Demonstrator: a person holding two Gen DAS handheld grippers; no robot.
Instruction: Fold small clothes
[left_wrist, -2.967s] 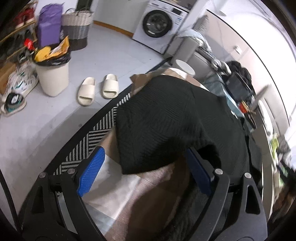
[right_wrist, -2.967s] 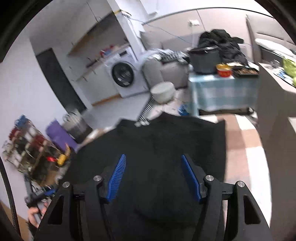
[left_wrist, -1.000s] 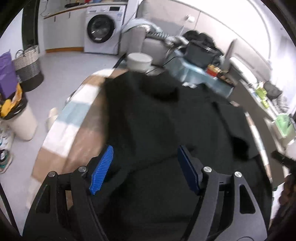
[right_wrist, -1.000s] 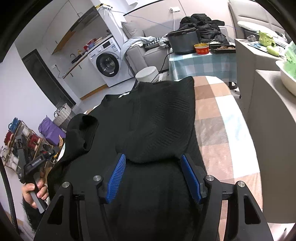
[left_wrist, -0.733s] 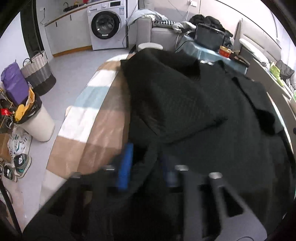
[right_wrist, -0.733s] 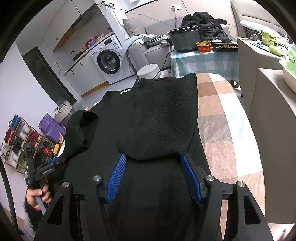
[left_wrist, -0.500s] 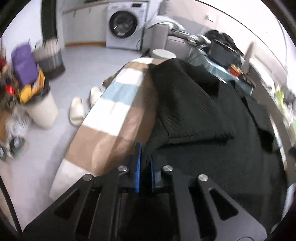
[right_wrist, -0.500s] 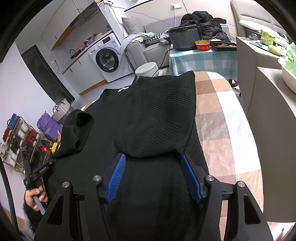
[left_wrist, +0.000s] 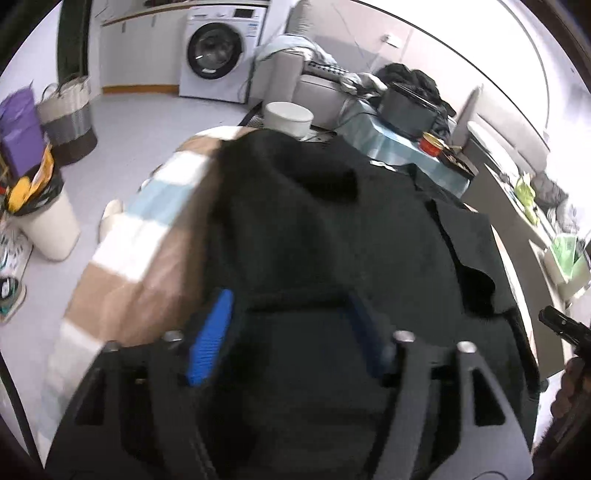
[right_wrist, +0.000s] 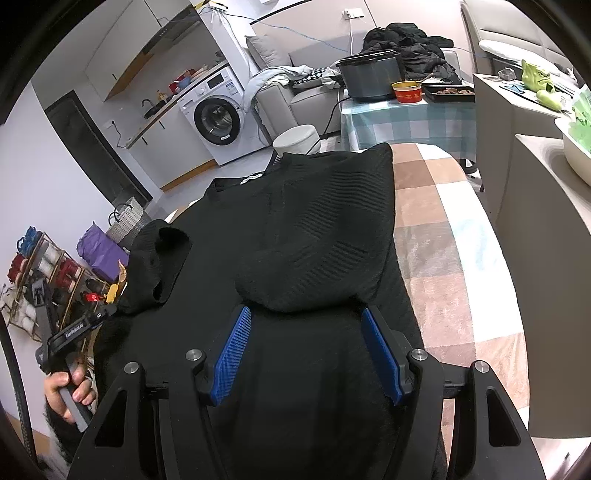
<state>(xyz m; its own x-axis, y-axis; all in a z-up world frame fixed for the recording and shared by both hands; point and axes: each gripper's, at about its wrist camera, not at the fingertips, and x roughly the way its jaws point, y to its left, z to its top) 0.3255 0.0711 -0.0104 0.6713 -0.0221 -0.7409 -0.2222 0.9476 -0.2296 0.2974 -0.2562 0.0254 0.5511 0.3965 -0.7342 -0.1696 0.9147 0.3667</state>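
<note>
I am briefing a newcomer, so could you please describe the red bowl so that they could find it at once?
Start at the white washing machine, then look right to the small table with the blue checked cloth. The red bowl with a yellow rim stands on it, between a dark round cooker pot and a flat black tray; nothing else there is red.

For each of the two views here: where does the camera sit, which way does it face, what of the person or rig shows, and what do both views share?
Left wrist: sits on the left gripper, looking down over the black garment toward the washing machine; its blurred jaws are opening over the cloth, and the person's other hand shows at right.
Right wrist: sits on the right gripper, facing the same way; jaws apart over the cloth, the hand holding the left gripper at lower left.
Shared: garment, checked table cover, washing machine, white stool.
</note>
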